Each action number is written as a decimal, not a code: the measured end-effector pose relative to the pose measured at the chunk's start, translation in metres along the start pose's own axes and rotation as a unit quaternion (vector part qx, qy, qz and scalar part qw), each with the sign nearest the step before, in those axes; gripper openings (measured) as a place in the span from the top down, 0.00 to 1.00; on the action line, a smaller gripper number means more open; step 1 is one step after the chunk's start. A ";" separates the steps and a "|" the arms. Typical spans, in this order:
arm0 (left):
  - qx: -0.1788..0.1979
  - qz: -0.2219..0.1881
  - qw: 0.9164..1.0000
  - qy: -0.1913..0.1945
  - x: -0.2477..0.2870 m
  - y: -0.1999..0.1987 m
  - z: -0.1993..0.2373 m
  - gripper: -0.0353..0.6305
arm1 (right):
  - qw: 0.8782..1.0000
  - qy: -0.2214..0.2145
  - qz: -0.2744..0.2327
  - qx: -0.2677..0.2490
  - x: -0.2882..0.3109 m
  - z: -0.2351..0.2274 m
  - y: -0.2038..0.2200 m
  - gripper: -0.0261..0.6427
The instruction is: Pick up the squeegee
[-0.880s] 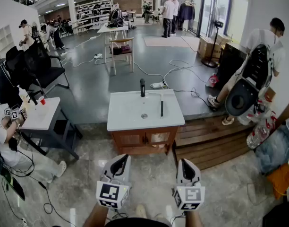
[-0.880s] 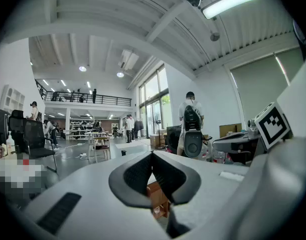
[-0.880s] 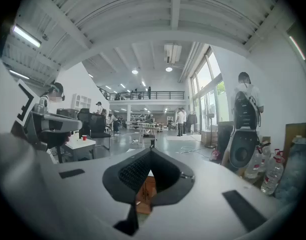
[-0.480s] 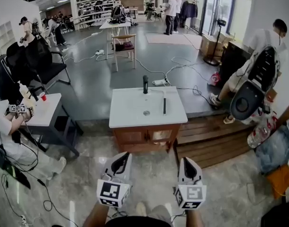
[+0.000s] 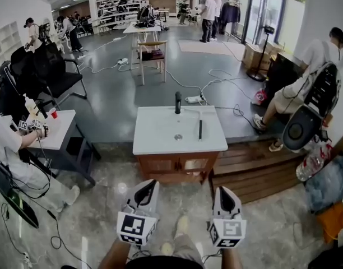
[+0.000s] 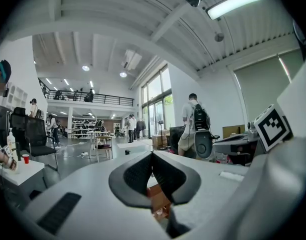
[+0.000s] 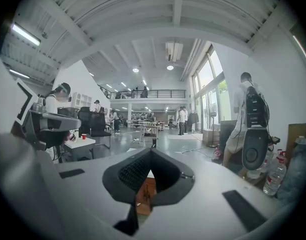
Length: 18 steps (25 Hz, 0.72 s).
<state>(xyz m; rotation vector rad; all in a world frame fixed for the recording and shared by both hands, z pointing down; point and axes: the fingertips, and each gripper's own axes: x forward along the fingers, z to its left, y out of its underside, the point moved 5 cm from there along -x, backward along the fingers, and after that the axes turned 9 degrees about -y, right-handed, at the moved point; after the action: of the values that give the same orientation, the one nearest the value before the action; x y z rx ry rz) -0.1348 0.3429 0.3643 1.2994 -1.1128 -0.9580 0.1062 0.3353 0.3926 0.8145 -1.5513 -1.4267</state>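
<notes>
With left gripper (image 5: 147, 187) and right gripper (image 5: 224, 194) both closed and empty, step toward the squeegee (image 5: 200, 129) at twelve o'clock, then open one

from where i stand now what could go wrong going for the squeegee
1. The left gripper and right gripper are both shut and well short of the counter. If neither opens before it gets there, it will likely just shove the squeegee.
2. The squeegee lies flat on the counter, so the jaws may scrape the top or slide it along.
3. The faucet stands just left of it, and a wide approach could knock it.
</notes>
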 end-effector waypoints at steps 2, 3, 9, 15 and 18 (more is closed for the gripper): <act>0.001 0.004 1.000 -0.002 0.007 0.002 0.003 0.95 | 1.000 -0.004 0.001 0.001 0.009 -0.001 0.000 0.97; 0.001 0.006 1.000 -0.003 0.010 0.003 0.005 0.95 | 1.000 -0.005 0.001 0.001 0.013 -0.002 0.000 0.97; 0.001 0.013 1.000 -0.004 0.047 0.004 0.015 0.95 | 1.000 -0.006 0.005 0.005 0.053 -0.022 -0.002 0.97; -0.007 0.038 0.999 -0.014 0.110 0.011 0.032 0.95 | 1.000 -0.014 0.015 0.006 0.119 -0.050 -0.002 0.97; -0.007 0.041 0.999 -0.017 0.141 0.012 0.040 0.95 | 1.000 -0.020 0.020 0.007 0.151 -0.065 -0.001 0.97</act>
<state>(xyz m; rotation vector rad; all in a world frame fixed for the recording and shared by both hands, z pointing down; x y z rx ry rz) -0.1425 0.1975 0.3851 1.2201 -1.1757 -0.9284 0.1012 0.1727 0.4142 0.7635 -1.6006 -1.4119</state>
